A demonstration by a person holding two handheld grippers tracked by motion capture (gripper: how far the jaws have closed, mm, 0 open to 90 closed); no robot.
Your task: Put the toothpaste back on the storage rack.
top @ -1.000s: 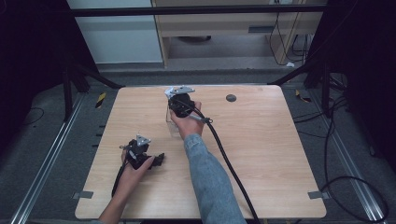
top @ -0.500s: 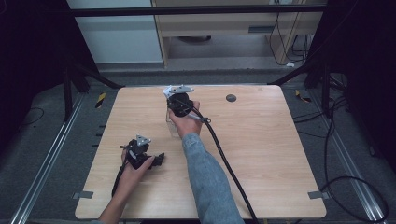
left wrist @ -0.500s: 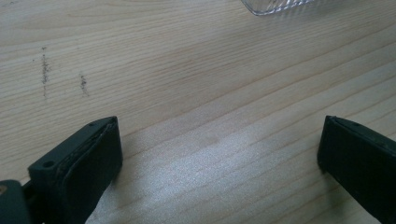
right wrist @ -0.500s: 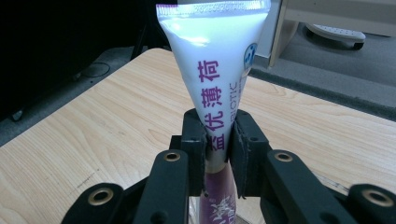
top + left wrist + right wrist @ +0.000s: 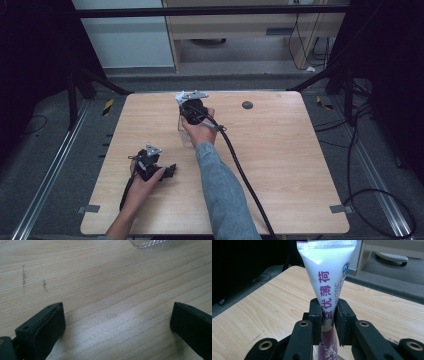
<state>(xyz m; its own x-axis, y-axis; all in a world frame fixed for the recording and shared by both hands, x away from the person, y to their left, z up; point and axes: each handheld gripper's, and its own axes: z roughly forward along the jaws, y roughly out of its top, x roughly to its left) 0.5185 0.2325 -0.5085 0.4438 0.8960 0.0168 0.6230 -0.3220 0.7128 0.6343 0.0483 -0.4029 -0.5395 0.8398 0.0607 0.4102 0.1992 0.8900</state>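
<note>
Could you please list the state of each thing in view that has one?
Right gripper: shut on the tube, held over the table.
Tube: upright, crimped end up, clamped partway down, lower part over a clear cup.
Clear cup: standing on the table, contents unclear.
Left gripper: open, jaws wide apart, nothing between them, low over the wooden table.

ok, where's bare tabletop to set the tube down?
Free: the right half of the table, from the right gripper's cable to the right edge, apart from a small dark disc near the far edge. Crowded: the clear container under the right gripper, which holds the tube, and the left gripper.
</note>
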